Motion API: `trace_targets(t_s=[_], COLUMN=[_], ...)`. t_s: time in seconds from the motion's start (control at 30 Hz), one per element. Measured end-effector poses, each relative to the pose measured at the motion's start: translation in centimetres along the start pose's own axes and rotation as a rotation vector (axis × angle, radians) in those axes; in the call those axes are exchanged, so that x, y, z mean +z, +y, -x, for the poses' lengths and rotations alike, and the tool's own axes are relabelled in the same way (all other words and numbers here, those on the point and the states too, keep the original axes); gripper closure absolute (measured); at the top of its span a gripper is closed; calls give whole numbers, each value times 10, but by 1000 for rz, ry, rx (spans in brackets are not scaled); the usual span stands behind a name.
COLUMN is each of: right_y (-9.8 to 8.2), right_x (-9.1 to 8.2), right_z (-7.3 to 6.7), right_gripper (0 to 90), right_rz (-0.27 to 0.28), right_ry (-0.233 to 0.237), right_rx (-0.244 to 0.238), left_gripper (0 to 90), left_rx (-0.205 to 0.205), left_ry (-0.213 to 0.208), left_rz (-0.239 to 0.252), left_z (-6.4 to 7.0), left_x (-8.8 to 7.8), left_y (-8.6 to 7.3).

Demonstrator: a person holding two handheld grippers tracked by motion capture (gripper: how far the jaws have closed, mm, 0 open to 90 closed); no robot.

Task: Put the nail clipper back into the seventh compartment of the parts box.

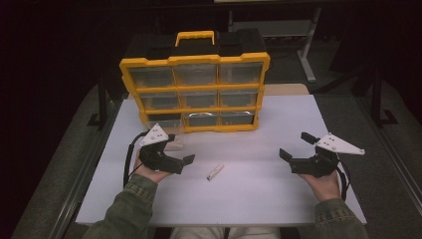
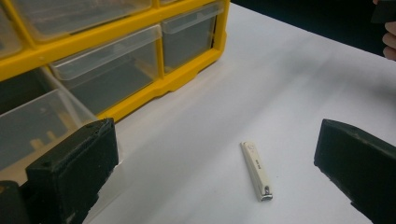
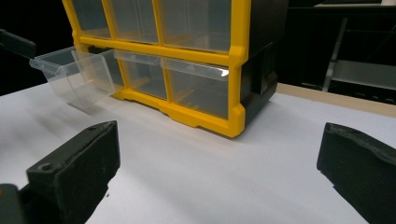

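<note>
I am holding my left gripper [image 1: 180, 152] with jaws wide apart just short of the slim cream nail clipper [image 2: 256, 171], which is lying flat on the white table [image 1: 259, 194]. My right gripper [image 1: 293, 145] is gaping empty. Beyond, the yellow-framed drawer cabinet [image 1: 195, 88] is standing, its clear bottom-left drawer [image 3: 70, 79] pulled out.
</note>
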State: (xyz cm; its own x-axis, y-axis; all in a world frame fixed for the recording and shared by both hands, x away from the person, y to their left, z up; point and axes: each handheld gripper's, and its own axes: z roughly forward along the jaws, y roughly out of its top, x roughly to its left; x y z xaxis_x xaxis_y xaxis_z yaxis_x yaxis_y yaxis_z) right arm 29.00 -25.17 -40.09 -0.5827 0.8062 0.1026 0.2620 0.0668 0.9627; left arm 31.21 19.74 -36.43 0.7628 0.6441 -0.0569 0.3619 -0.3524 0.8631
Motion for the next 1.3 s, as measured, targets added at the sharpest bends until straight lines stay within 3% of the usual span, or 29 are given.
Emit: trace_targets(t_s=[0.63,1.3], right_y=[0,0], right_x=[-1,-1], right_z=[0,-2], right_gripper=[0,0], right_rz=[1,2], right_ry=[4,12], right_rx=[1,-8], left_gripper=[0,0], left_rx=[1,-3], left_ry=[-51,-71], left_rz=[-97,-208], left_z=[12,21], left_x=[27,58], left_y=[6,10])
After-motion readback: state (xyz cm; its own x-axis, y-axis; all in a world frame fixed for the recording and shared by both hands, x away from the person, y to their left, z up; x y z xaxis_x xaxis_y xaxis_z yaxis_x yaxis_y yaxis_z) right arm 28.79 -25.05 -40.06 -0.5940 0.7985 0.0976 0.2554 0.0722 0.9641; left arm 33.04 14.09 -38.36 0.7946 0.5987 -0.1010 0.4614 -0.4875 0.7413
